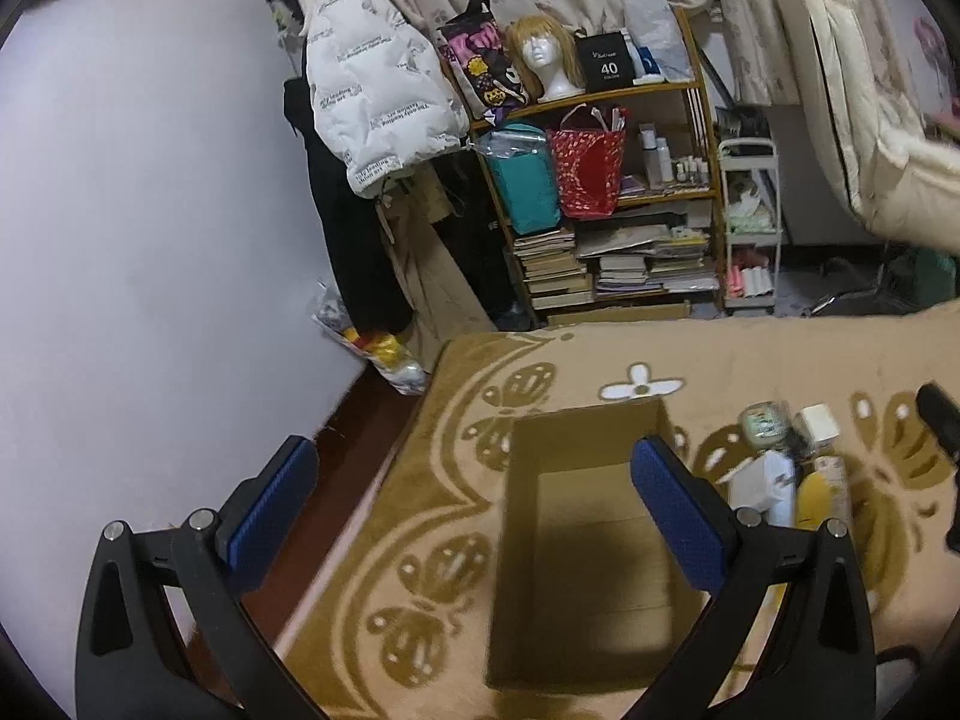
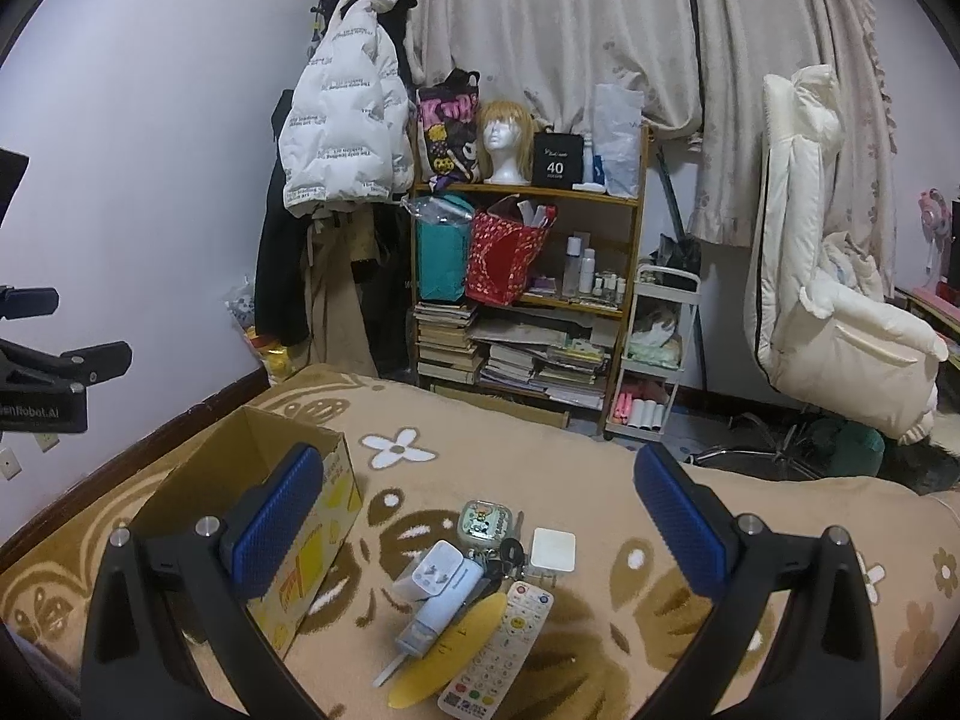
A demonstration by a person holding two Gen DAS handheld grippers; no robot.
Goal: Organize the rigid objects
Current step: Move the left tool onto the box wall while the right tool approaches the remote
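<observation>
An open cardboard box (image 1: 576, 546) (image 2: 252, 480) lies on the tan patterned blanket, nothing visible inside it. To its right sits a cluster of small items: a white remote (image 2: 498, 654), a yellow flat piece (image 2: 450, 648), a white tube (image 2: 444, 600), a white charger (image 2: 429, 570), a round decorated case (image 2: 483, 522), a white square box (image 2: 553, 549) and dark keys (image 2: 507, 558). My left gripper (image 1: 474, 504) hovers open above the box. My right gripper (image 2: 477, 510) stands open above the cluster, holding nothing. The left gripper's body (image 2: 48, 360) shows at the right wrist view's left edge.
The blanket (image 2: 600, 480) covers a bed. Behind it stand a wooden shelf (image 2: 528, 276) with books, bags and a wig head, a white cart (image 2: 654, 354), a hanging white jacket (image 2: 342, 132) and a cream padded chair (image 2: 840, 312). A white wall (image 1: 150, 210) lies left.
</observation>
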